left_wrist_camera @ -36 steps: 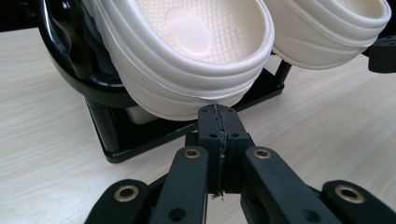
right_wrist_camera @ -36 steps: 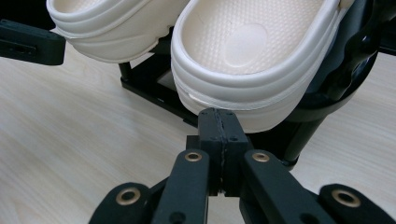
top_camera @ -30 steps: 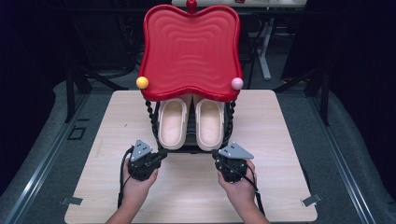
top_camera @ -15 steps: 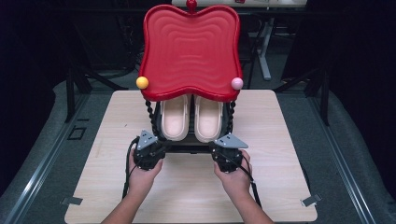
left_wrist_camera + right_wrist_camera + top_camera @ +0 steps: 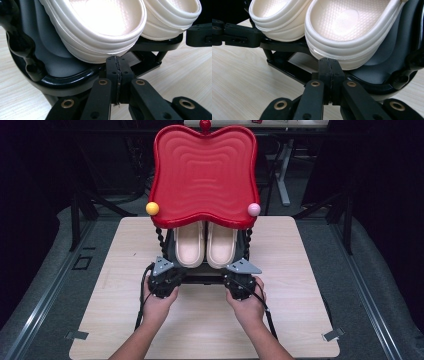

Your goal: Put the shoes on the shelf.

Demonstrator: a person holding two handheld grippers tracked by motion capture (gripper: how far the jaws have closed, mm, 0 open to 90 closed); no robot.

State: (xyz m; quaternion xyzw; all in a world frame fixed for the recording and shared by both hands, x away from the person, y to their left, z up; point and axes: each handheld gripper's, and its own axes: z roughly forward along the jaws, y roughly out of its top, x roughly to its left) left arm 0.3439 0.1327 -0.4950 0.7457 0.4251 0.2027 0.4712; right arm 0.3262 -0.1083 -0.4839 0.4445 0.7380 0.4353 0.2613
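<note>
Above the cream slippers, a red tray overhangs the black rack.

1. The bench in front of me was light wood, with bare grain on both sides.
2. A yellow ball and a pink ball sat at the front corners of the red tray top.
3. Grey floor lay around the bench, with dark stand legs behind it.
</note>
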